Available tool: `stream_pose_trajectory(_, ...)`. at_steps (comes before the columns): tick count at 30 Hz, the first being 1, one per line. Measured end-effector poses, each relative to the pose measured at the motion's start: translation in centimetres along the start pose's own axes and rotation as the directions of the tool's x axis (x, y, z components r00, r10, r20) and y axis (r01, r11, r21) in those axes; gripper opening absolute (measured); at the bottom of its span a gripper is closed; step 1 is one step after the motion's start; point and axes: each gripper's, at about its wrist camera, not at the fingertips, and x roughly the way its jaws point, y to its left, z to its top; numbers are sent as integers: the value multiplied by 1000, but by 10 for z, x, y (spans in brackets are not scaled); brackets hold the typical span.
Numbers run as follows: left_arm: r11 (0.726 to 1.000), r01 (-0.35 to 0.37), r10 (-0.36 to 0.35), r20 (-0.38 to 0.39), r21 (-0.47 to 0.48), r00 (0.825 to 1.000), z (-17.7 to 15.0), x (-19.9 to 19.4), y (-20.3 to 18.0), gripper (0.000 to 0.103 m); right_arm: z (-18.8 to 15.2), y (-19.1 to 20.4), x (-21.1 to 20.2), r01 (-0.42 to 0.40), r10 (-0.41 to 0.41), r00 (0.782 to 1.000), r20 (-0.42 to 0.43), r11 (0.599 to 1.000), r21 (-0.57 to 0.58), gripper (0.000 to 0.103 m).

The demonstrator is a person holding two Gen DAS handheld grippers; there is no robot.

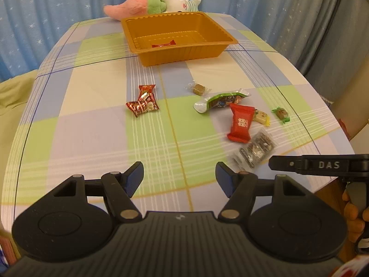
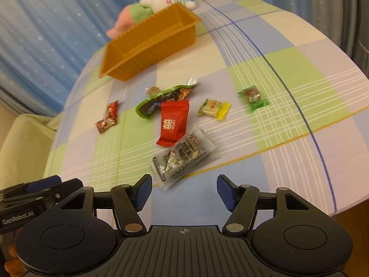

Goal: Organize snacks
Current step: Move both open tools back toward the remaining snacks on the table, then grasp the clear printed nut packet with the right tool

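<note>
Several light, crinkly snack packets [image 2: 173, 124] lie mid-tabletop [image 2: 288, 161]; pinch their flat bodies. Both tools, left [image 1: 179, 177] and right [image 2: 184, 190], gape empty.

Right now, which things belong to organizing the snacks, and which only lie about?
Job: orange tray; red packet; green bar; clear packet; yellow candy.
Lying about: plush toys; curtain.
</note>
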Motion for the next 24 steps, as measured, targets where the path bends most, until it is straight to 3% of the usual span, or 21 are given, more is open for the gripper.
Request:
stream_pose_trajectory(13, 998, 51, -48, -57, 48, 997, 26, 38, 26, 66, 20, 20, 44, 118, -117, 993, -35, 992, 41, 63)
stream_pose_trajectory(24, 990, 105, -96, -89, 100, 991, 43, 63, 19, 66, 22, 24, 51, 201, -202, 979, -5, 976, -84, 63)
